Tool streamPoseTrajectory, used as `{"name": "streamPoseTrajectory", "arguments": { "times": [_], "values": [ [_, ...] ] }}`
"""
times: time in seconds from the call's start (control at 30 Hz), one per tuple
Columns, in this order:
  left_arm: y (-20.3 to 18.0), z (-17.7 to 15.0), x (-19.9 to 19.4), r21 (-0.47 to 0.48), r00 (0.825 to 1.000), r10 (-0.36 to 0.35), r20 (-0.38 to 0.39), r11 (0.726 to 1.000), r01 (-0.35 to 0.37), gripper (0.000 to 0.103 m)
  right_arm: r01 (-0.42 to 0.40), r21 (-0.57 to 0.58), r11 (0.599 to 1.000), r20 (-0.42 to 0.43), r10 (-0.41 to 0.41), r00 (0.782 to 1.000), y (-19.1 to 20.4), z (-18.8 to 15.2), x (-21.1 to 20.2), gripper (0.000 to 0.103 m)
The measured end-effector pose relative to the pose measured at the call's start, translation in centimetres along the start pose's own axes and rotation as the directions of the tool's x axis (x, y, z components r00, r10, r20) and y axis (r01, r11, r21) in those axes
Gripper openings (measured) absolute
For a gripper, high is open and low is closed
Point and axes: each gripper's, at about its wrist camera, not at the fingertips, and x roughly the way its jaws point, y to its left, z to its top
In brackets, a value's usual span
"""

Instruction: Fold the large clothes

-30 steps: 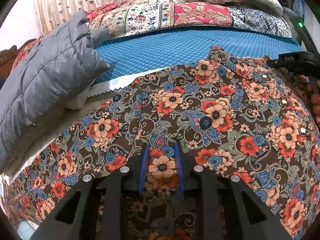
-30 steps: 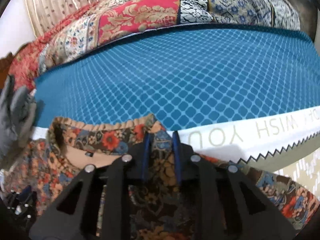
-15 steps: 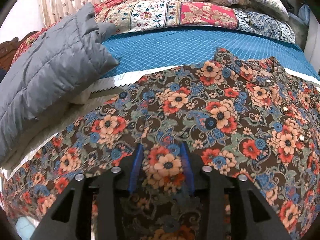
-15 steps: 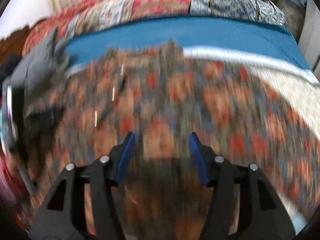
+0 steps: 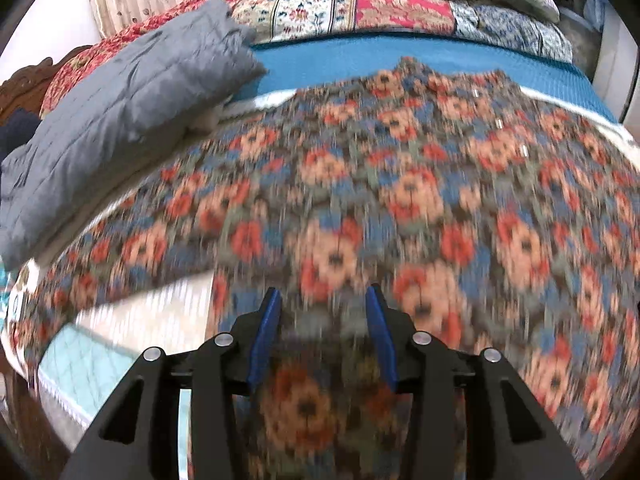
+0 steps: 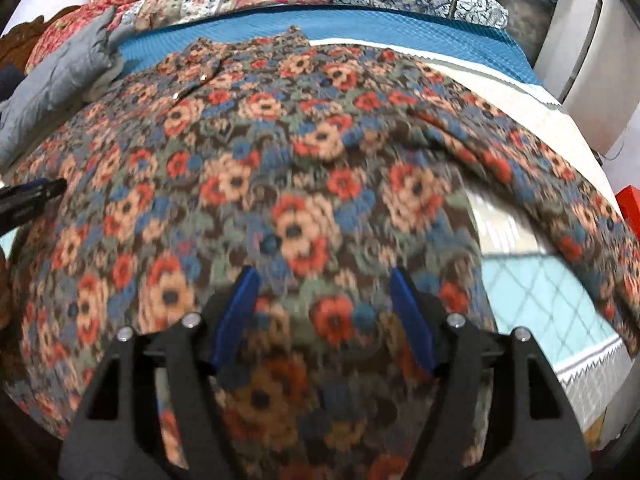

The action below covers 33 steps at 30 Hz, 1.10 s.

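Observation:
A large floral shirt [image 5: 400, 180] with a brown ground and orange, red and blue flowers lies spread flat on the bed, collar at the far end. It fills the right wrist view too, as the shirt [image 6: 300, 140]. My left gripper [image 5: 322, 320] hovers over the shirt's near hem with its blue pads apart. Fabric shows beneath them, not pinched. My right gripper [image 6: 324, 300] stands over the near right part of the shirt. Its jaws are opening wide, with nothing pressed between the pads. The left gripper's tip [image 6: 32, 196] pokes in at the left edge of the right wrist view.
A folded grey quilted jacket [image 5: 120, 120] lies left of the shirt. Beyond the collar run a blue cover [image 5: 360, 56] and a patchwork quilt [image 5: 360, 8] with bedding piled on it. A pale sheet [image 6: 540, 300] shows at the near bed edge. A white appliance [image 6: 580, 60] stands right.
My right gripper let go of the collar, opened and pulled back to the near hem. The left gripper's pads widened and it drew back too, so more of the shirt and the bed edge show.

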Motion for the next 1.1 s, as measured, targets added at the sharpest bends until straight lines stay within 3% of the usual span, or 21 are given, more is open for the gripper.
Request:
{"name": "streamPoseTrajectory", "arguments": {
  "times": [0.2, 0.63, 1.1],
  "values": [
    [0.2, -3.8, -1.6, 0.006, 1.0, 0.021, -0.006, 1.0, -0.021, 0.0, 0.026, -0.022, 0.999, 0.009, -0.026, 1.0, -0.1, -3.1, -1.7, 0.066],
    [1.1, -8.0, -4.1, 0.013, 1.0, 0.013, -0.006, 1.0, -0.012, 0.0, 0.076, -0.03, 0.997, 0.019, -0.075, 0.997, -0.7, -8.5, -4.9, 0.066],
    [0.7, -9.5, -5.1, 0.051, 0.998, 0.051, -0.021, 0.997, -0.05, 0.0, 0.076, -0.027, 0.997, 0.035, -0.075, 0.997, -1.3, -11.4, -6.3, 0.066]
  ]
}}
